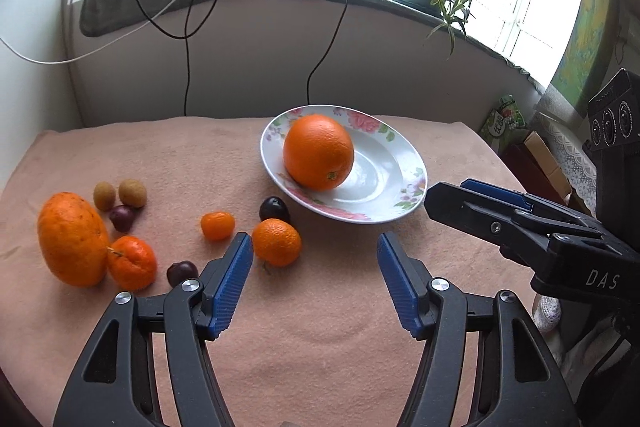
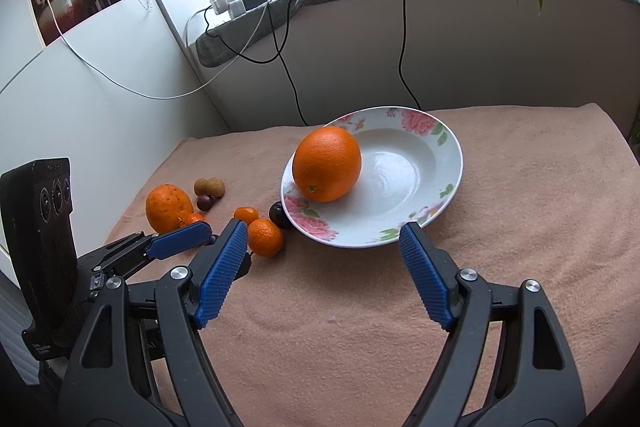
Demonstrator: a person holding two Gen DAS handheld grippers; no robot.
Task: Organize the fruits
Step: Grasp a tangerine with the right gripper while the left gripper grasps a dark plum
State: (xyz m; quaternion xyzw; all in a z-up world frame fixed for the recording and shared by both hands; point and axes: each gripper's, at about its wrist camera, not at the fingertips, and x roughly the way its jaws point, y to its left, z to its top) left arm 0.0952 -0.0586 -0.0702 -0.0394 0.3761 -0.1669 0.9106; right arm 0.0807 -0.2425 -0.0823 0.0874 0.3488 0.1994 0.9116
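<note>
Centre frame: floral-rimmed white plate point(image 1: 404, 183) on the peach cloth point(image 1: 320, 327) holds one large, glossy orange point(image 1: 319, 151) at its left side. Lower left: a speckled oblong orange point(image 1: 72, 239), mandarins point(image 1: 277, 242), dark plums point(image 1: 274, 209) and tan longans point(image 1: 132, 192) lie loose. Left gripper point(image 1: 315, 279) and right gripper point(image 2: 324, 269) both gape wide, empty.

The left gripper point(image 1: 316, 259), at the bottom of the left wrist view, has black plastic arms with cut-out slots, round silver screws at the pivots and blue ribbed pads. The right gripper point(image 2: 324, 251) looks the same. At the right edge of the left wrist view, its black body bears white letters "DAS" below a black camera block with three round lenses.
</note>
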